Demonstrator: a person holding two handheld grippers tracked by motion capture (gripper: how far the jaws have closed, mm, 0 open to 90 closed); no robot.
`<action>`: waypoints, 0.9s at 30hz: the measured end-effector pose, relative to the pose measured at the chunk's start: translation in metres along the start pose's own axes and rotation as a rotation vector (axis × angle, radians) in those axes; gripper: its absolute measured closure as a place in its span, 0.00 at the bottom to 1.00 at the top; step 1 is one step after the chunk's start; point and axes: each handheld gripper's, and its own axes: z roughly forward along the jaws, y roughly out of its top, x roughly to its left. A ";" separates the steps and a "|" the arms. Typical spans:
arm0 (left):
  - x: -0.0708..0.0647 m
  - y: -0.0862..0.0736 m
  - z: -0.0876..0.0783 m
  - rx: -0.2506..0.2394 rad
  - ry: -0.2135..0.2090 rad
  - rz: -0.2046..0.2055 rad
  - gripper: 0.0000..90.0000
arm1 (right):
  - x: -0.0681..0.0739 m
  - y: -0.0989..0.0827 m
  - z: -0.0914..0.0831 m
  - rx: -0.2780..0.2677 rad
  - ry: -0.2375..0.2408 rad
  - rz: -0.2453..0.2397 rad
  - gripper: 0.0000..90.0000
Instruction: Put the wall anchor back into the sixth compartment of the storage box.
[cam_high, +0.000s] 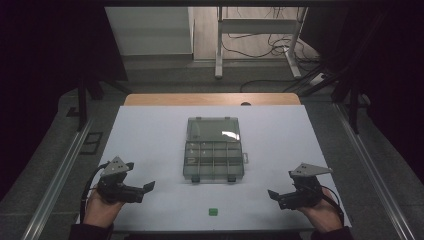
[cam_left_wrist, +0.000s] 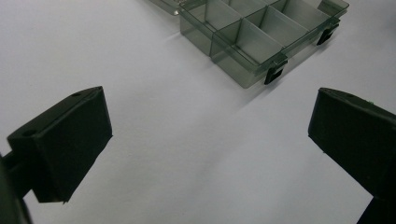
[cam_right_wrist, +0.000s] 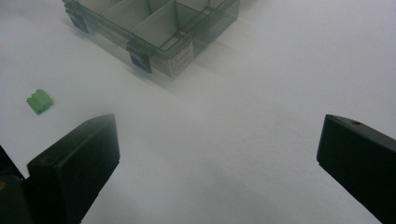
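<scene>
grippers are resting low at the near corners of the white table (cam_high: 150, 130), and we are keeping the left gripper (cam_high: 142, 189) and right gripper (cam_high: 275, 196) spread wide, holding nothing, probably readying a pick. the green connector (cam_high: 213, 211) is lying between them near the front edge, just short of the open compartment box (cam_high: 213, 160). the right gripper view is showing us the connector's ridged top (cam_right_wrist: 39, 101); the left gripper view is giving the box's latches (cam_left_wrist: 275, 71).

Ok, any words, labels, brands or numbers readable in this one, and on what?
No text can be read.
Sticker on the end wall of the clear box: some print, too small and blurred to read.
Green block: no marking visible.
</scene>
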 end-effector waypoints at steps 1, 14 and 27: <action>0.000 0.000 0.000 -0.001 0.000 0.000 0.00 | 0.000 0.000 0.000 0.000 -0.002 0.001 0.00; 0.002 0.000 0.000 -0.026 -0.011 -0.013 0.01 | 0.007 0.007 0.004 0.002 0.008 -0.031 0.00; 0.002 0.000 0.002 -0.013 0.006 -0.004 0.00 | 0.018 0.018 0.012 0.004 0.041 -0.047 0.00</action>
